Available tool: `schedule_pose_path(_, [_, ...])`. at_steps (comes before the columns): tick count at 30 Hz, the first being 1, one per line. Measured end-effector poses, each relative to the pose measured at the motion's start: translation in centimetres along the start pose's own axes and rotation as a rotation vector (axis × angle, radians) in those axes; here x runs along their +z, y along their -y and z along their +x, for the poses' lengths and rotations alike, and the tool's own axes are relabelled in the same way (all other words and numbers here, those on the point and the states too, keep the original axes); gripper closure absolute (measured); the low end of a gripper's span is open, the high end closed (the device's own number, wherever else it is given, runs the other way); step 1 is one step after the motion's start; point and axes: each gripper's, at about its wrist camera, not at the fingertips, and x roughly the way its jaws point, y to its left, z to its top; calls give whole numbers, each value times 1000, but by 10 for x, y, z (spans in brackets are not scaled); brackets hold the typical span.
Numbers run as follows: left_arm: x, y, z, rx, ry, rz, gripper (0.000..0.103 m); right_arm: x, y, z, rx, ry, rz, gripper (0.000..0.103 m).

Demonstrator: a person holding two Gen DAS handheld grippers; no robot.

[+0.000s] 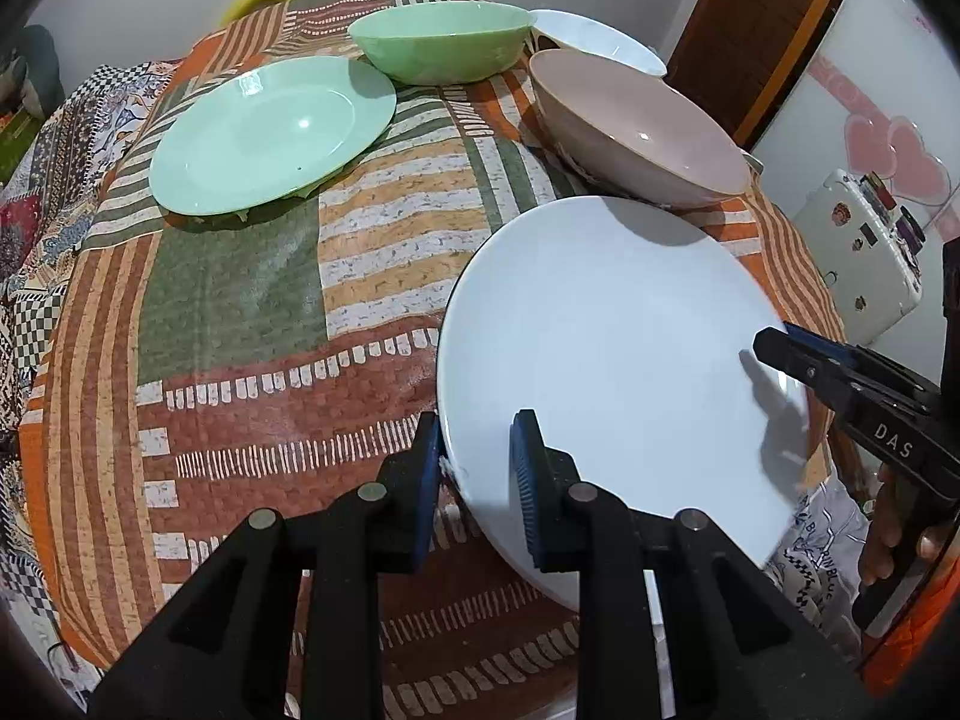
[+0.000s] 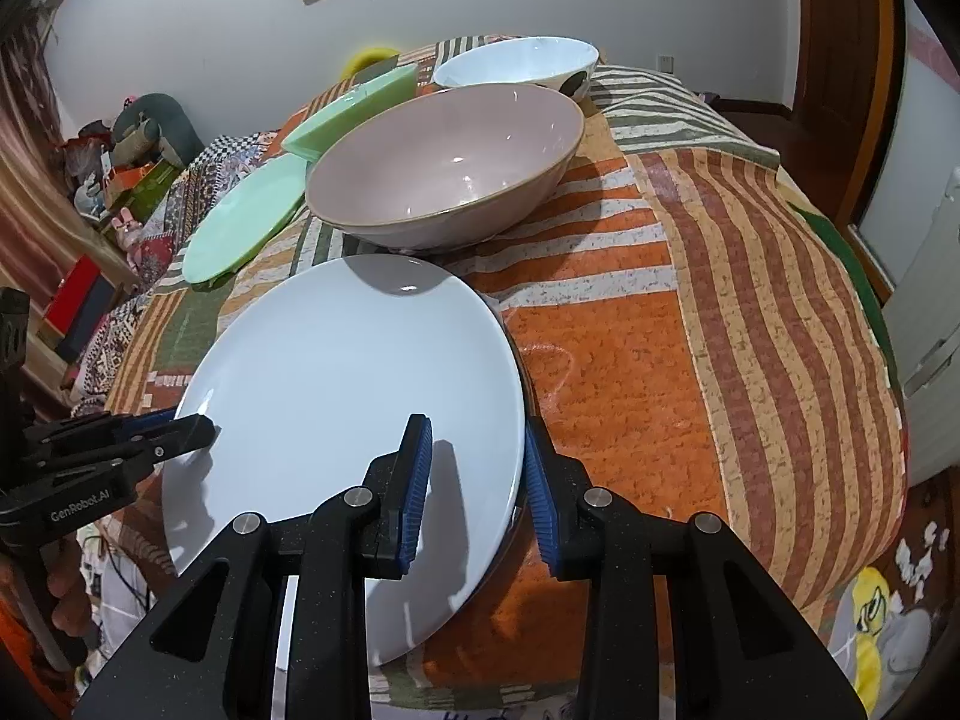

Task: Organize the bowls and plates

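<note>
While the white plate point(image 1: 618, 372) lies at the near edge of the patterned cloth point(image 1: 240, 300), partly overhanging it, its rim is straddled on opposite sides by both grippers, and this is the relation on which the coming move is judged to turn. Taken from left to right, the left gripper point(image 1: 477, 474) is set at the plate's near-left rim, one blue pad below the edge and one above the plate's face, with a visible gap between them (so the jaws are parted and no pinch can be confirmed). Across the plate, the right gripper point(image 2: 477, 480) is set at the near-right rim in the same manner, one pad over the face and one outside and below the edge, again parted rather than clamped. The plate is thus reached equally by both hands, being round and without a long axis, and neither arm is nearer. Beyond it, the pink bowl point(image 2: 447, 162) is seen just behind the plate's far rim, the green plate point(image 1: 273, 132) and green bowl point(image 1: 441, 42) farther left, and a white bowl point(image 2: 519, 63) at the back. A lift is judged to require both pairs of pads to be closed on the rim first.
</note>
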Motion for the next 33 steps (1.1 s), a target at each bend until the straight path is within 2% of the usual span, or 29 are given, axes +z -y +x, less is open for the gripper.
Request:
schedule_pose_path(8, [2,-3,-4,12,10,-21,80,1,5,0,8,-15,13,72])
schedule_pose_path(14, [3,-11,-21,14,33,-44,79,3,-3,-11,-30,-9,-34,71])
schedule_pose_path(16, [2,-12,-31,23,54,-41,78,5,-11,-18,-47,1,-70,65])
schedule_pose_path(18, [2,-13,-43,35,84,-33,78,7,-17,-27,-45,27,-90,53])
schedule_pose_path(19, [3,-13,-48,38,98,-29,78,9,-20,-30,-44,36,-96,51])
schedule_pose_path(21, [3,-14,-62,44,129,-22,75,15,-29,-38,-36,60,-111,41])
schedule_pose_path(25, [2,-17,-86,46,190,-23,64,25,-44,-47,-2,96,-124,32])
schedule_pose_path(29, [2,-22,-110,69,251,-19,62,35,-60,-51,35,122,-118,16])
schedule_pose_path(33, [3,-33,-126,92,291,-27,60,46,-78,-50,49,141,-118,5])
